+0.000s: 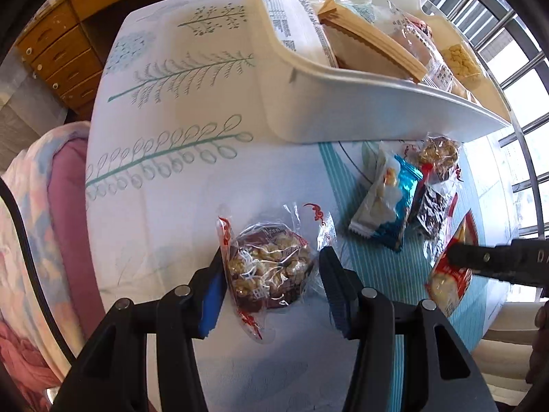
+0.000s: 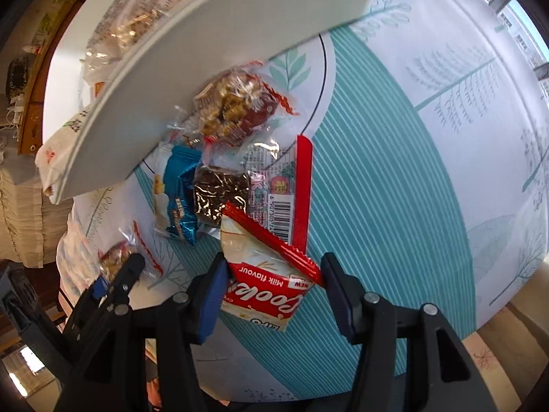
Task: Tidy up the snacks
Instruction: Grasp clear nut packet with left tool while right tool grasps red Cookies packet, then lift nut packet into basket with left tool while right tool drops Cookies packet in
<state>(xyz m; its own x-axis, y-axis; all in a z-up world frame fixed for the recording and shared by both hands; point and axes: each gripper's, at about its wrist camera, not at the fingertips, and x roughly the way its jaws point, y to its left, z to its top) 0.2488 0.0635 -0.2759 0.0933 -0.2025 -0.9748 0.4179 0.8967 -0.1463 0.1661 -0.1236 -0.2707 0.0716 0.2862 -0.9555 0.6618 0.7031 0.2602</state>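
A clear packet of walnut-and-date snack sits between the blue pads of my left gripper, which is shut on its wrapper just above the patterned tablecloth. My right gripper is shut on a red-and-white milk-flavour cookie packet. That packet also shows at the right of the left wrist view. The left gripper with its walnut packet appears at the lower left of the right wrist view. A white bin holding several snack packets stands beyond both grippers.
Loose on the cloth by the bin lie a blue packet, a dark brownie in clear wrap and a second walnut packet. A blanket and wooden drawers are to the left, a barred window to the right.
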